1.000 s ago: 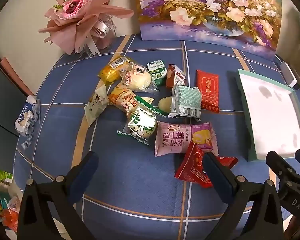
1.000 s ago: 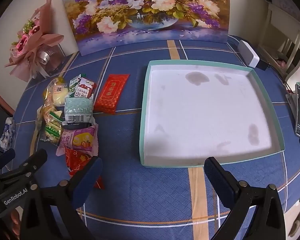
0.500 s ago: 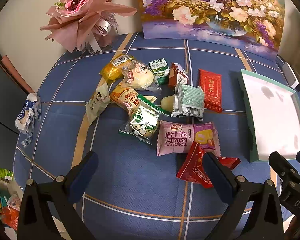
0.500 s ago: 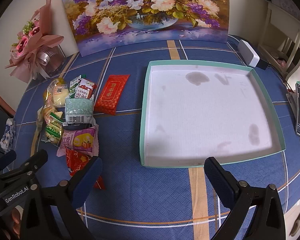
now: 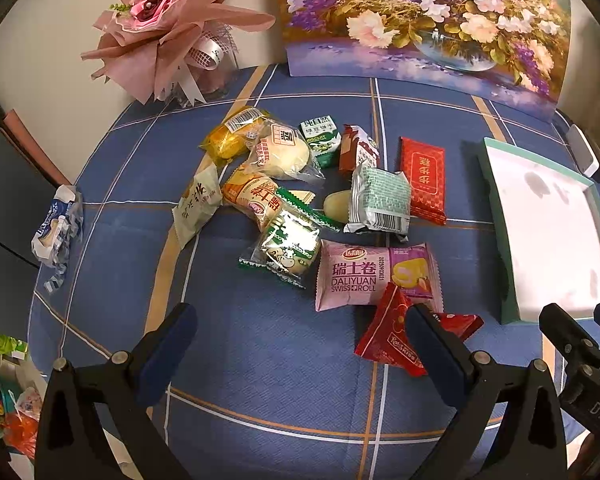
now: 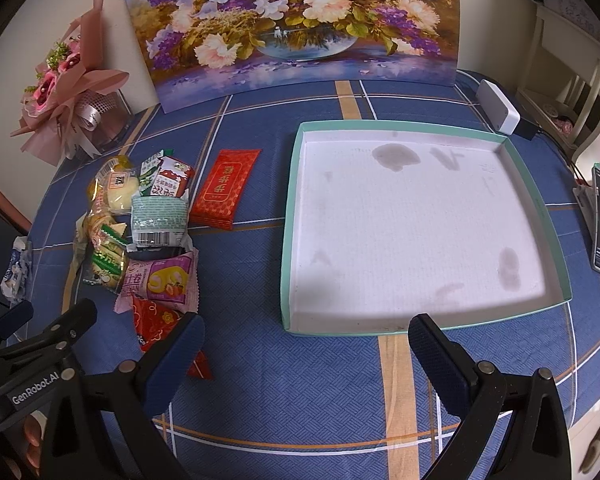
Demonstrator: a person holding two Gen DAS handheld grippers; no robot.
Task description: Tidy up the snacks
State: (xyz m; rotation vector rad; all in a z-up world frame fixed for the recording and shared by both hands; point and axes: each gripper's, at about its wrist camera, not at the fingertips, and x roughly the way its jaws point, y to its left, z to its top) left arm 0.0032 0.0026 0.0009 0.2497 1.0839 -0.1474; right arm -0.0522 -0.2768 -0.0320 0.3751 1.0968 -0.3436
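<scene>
On table: blue woven cloth (image 6: 284,392) with orange and white grid lines, carrying every item below.
Snack heap: crinkled foil and plastic packets toward the table's left edge, overlapping one another.
Swiss roll pack (image 5: 376,274): pink glossy pillow pack, long axis running left to right, print upright toward the left wrist camera; its lower right corner lies under the red triangular pouch (image 5: 388,332).
Grey-green brick-pattern pack (image 5: 380,202): long axis pointing toward the far edge, barcode end nearest.
Red flat packet (image 5: 423,180): rectangular, lengthwise toward the far edge, just right of the heap, apart from the tray.
Tray (image 6: 290,216): shallow square cardboard box, mint rim, stained white floor, right half of the table.
Left gripper (image 5: 300,338): jaws wide, holding nothing, above the near edge by the red pouch.
Right gripper (image 6: 306,340): jaws wide, holding nothing, before the tray's near wall.
Far edge: floral painting (image 6: 292,20); pink paper bouquet (image 5: 168,28).
</scene>
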